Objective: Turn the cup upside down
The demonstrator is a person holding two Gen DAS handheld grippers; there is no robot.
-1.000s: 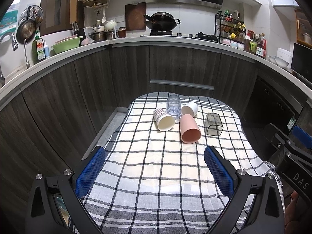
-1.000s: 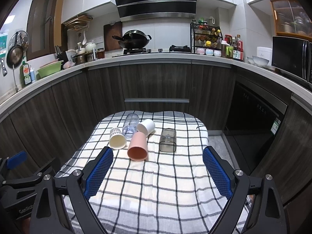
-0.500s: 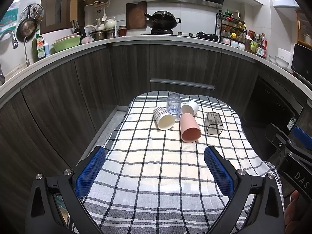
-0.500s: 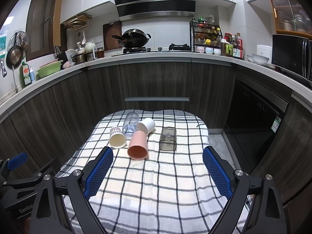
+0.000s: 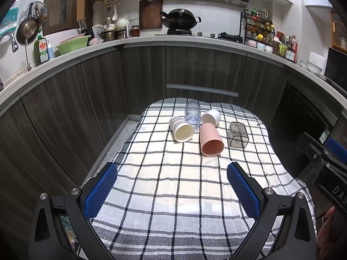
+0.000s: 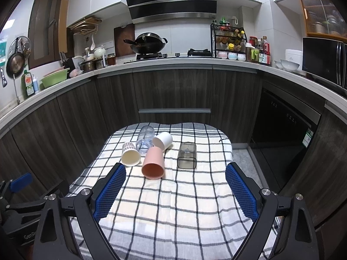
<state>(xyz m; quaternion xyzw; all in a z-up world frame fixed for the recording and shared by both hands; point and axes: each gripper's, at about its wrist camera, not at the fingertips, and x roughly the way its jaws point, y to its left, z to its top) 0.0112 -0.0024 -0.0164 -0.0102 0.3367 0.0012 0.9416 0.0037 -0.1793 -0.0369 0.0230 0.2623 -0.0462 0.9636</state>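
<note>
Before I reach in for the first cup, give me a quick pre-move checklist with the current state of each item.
1. Left gripper open and holding nothing: ok.
2. Right gripper open and holding nothing: ok.
3. Cups lying on their sides, none flipped yet: ok; the pink cup is nearest, mouth toward the cameras.
4. Room around the pink cup: not ok on its far side, where the clear cup and white cup crowd it; whether they touch, cannot tell.
5. Smoky square cup stands apart from the cluster: ok.
6. Checked cloth flat between grippers and cups: ok.
</note>
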